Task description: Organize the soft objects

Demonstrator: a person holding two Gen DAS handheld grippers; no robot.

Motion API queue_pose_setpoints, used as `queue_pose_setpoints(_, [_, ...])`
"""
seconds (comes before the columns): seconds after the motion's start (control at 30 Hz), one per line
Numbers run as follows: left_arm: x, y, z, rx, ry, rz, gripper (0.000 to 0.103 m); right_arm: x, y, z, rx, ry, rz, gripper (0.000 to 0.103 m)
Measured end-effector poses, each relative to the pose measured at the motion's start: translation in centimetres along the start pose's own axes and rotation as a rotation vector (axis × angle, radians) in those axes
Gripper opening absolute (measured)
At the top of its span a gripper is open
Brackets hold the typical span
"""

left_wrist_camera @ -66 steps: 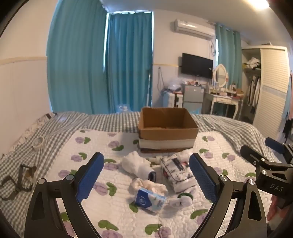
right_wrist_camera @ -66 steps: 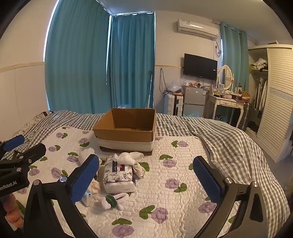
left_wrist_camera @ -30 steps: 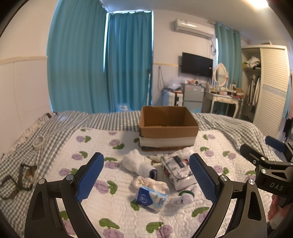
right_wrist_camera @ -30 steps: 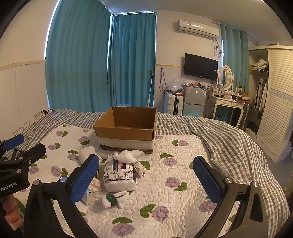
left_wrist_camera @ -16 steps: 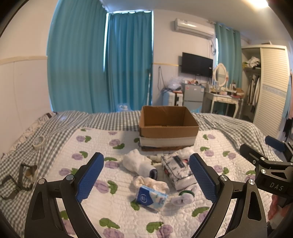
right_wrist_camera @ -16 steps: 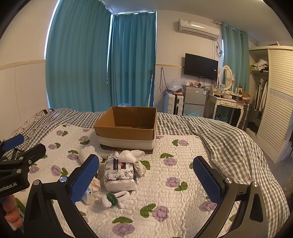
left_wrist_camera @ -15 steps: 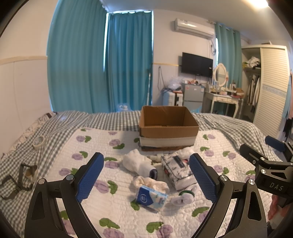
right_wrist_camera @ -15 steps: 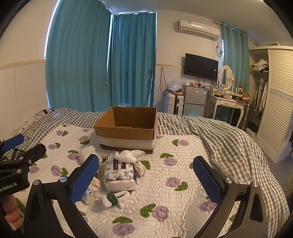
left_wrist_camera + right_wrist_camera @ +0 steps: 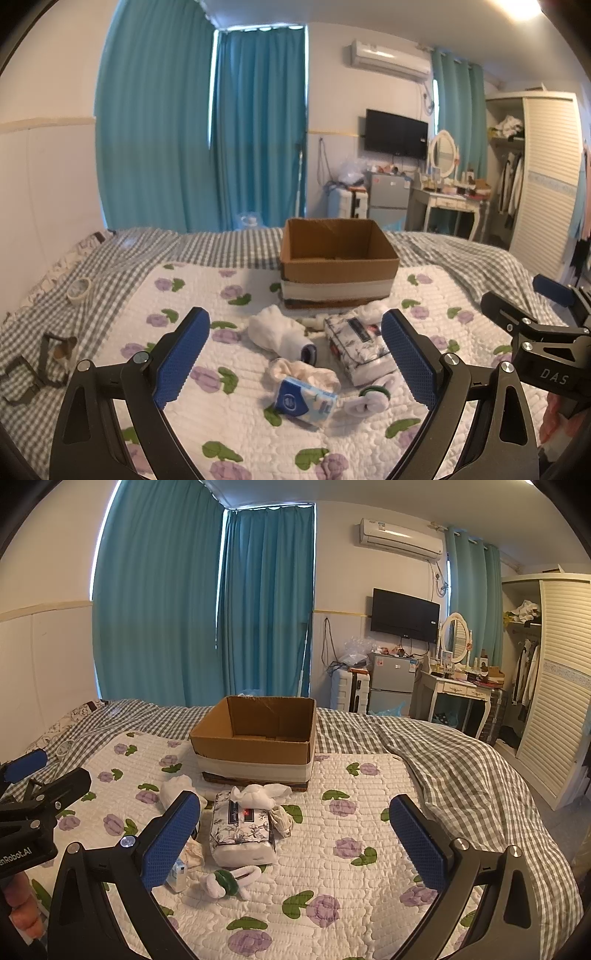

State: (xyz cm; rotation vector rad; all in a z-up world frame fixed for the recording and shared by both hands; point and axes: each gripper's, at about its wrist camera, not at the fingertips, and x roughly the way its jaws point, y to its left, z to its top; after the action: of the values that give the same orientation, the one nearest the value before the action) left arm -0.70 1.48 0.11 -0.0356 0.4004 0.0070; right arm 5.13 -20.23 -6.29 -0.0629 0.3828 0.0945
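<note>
The soft pile (image 9: 317,354) is seen straight ahead of the left gripper (image 9: 295,354), which is nearer. From the right gripper (image 9: 295,834) it is offset leftward. Both grippers are held wide apart and empty.

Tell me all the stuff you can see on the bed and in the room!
cardboard box: 1, brown with a white band, open, middle of the bed
tissue pack: 1, white with dark flower print, in front of the box
small tissue packet: 1, blue and white, nearest the left gripper
white rolled sock: 1, white, left of the tissue pack
white and green sock: 1, near edge of the pile
tape roll: 1, pale, on the checked sheet at far left
quilt: 1, white with purple flowers, over the bed
curtains: teal, behind the bed
television: 1, black, on the wall
left gripper: 1, black with blue pads, jaws open
right gripper: 1, same colours, jaws open
</note>
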Motion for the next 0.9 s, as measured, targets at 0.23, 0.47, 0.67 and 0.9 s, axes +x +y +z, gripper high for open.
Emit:
queue_pose_setpoints(0.23, [-0.1, 0.1, 0.5, -0.004, -0.01, -0.01, 0.096, -0.5, -0.2, 0.5, -0.008, -0.005, -0.003, 0.103])
queue_pose_setpoints(0.47, [3.8, 1.7, -2.9, -0.044, 0.137, 0.007, 0.096, 3.1, 0.0, -2.1, -0.028, 0.135, 0.034, 0.103])
queue_pose_setpoints(0.67, [6.6, 2.8, -5.8, -0.064, 0.259, 0.021, 0.096, 8.6, 2.3, -7.2, -0.093, 0.324, 0.116, 0.099])
queue_pose_setpoints(0.9, [8.8, 2.7, -7.4, -0.048, 0.332, 0.024, 0.096, 13.1, 3.8, -10.4, -0.125, 0.449, 0.18, 0.096])
